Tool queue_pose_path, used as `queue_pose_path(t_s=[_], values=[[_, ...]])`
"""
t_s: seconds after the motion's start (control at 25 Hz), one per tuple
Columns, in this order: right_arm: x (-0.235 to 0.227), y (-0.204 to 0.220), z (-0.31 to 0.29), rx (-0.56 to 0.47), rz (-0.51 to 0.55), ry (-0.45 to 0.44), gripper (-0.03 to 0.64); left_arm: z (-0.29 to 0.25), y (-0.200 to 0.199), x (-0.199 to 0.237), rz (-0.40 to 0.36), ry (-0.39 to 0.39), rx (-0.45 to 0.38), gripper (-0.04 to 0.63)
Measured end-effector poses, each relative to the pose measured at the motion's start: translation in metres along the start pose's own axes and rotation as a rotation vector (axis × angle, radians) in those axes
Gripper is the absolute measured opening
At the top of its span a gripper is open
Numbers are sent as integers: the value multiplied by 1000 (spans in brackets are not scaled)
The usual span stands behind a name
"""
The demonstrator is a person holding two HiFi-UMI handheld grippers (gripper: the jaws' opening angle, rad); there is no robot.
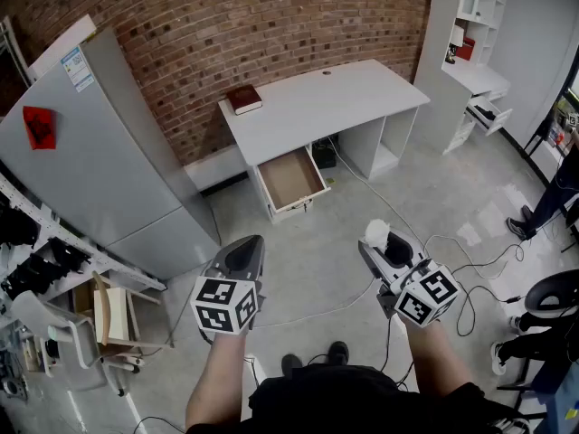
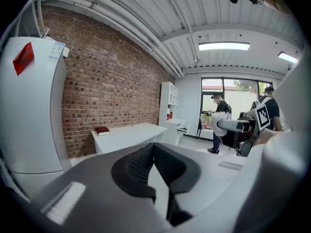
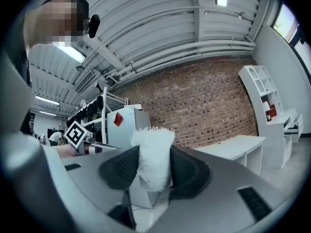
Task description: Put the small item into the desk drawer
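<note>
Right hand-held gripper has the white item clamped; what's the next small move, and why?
Probably carry the right hand-held gripper forward toward the desk drawer: its jaws grip the white item, and the drawer stands open, well ahead across the floor.

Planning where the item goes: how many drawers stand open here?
2. The desk drawer is pulled out under the left part of the white desk. The shelf-unit drawer is pulled out of the white shelf unit at the right. Others may be hidden.
</note>
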State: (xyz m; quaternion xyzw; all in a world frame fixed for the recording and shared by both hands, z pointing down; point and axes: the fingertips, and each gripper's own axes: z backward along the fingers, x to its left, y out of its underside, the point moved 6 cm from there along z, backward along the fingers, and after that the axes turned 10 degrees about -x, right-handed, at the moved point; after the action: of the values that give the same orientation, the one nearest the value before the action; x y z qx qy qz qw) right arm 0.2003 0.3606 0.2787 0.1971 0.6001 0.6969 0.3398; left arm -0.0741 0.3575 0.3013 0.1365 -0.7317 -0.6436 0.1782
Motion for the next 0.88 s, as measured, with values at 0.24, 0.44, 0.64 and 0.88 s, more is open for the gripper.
queue_pose_path(t_s=[0.24,0.44,0.64,0.88], values=[[-12,1,12,5,-6,-6,173,-7,4,-15,4,-1,11,12],[-26,1,23,1,-21,-15,173,-17,4,-33,-6,3,14,12],[-36,-3,35,-2,-19,-11,173,-21,5,-49,-9,3,26,12],[-43,-13,57,-16,-24,-66,173,-28,11,-64,11,-15,27,12]])
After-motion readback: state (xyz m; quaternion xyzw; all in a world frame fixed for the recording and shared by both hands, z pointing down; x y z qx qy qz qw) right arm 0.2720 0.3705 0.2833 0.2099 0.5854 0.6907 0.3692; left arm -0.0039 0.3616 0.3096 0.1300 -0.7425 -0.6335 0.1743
